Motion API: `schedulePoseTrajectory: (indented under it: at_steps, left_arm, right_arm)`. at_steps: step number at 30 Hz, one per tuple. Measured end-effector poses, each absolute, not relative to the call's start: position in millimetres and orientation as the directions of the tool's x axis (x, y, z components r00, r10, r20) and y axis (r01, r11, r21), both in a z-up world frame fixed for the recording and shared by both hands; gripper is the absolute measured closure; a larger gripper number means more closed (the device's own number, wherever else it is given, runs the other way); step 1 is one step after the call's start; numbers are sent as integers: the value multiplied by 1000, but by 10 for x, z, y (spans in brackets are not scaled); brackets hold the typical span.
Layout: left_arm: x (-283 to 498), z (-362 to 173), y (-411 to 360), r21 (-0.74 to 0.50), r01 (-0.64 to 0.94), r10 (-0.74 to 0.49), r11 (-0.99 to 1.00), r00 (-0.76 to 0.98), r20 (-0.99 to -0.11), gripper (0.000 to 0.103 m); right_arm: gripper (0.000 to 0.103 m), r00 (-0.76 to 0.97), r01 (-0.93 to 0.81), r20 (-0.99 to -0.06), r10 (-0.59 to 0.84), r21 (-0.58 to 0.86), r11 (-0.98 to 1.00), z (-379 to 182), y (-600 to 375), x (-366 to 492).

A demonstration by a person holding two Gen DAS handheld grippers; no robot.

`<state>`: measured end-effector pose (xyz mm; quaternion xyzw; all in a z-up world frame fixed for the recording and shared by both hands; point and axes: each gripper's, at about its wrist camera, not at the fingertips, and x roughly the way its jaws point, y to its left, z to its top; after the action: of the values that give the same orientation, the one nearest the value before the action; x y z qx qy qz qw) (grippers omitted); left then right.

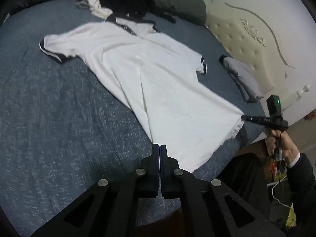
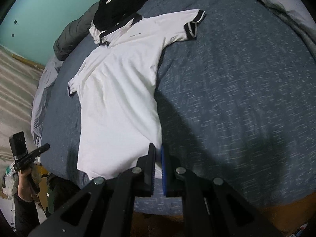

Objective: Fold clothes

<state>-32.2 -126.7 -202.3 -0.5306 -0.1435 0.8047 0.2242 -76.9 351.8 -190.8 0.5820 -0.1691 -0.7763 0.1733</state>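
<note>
on the blue bed [image 1: 59, 108], right hand-held gripper [image 2: 158, 152] pinches white shirt [image 1: 150, 75]; left hand-held gripper [image 1: 159, 146] closed empty.

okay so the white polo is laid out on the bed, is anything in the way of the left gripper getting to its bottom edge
Nothing visible. The left gripper is shut with nothing in it, just off the hem of the white polo, with only bare bedspread between. The black clothes pile covers the collar end only.

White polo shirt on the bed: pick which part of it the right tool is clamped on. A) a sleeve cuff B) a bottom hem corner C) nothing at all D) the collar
B: the right tool is shut on a bottom hem corner of the white polo shirt.
</note>
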Motion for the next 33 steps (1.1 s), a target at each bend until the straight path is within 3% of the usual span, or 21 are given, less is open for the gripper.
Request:
schedulePoseTrajectory:
  at_steps: [15, 20, 24, 27, 33]
  left_arm:
    - [-586, -2922, -630, -468, -188, 496, -864, -155, -854, 100]
    - [-623, -3039, -558, -504, -171, 527, -847, -139, -839, 85]
    - [-671, -3127, -516, -522, -161, 542, -838, -134, -829, 87]
    - [-679, -3081, -518, -525, -171, 548, -834, -148, -823, 101]
    - [-632, -2585, -777, -507, -218, 548, -834, -226, -805, 101]
  right_arm:
    - [98, -328, -15, -854, -404, 432, -902, -1875, 4109, -1030]
    - [98, -312, -12, -860, -404, 428, -904, -1963, 4085, -1065]
    - [98, -304, -13, -863, -404, 427, -904, -2010, 4057, -1071]
    - [98, -303, -8, -865, -400, 422, -906, -2001, 4033, -1061]
    - [98, -313, 7, -859, -406, 425, -905, -1897, 4009, -1037]
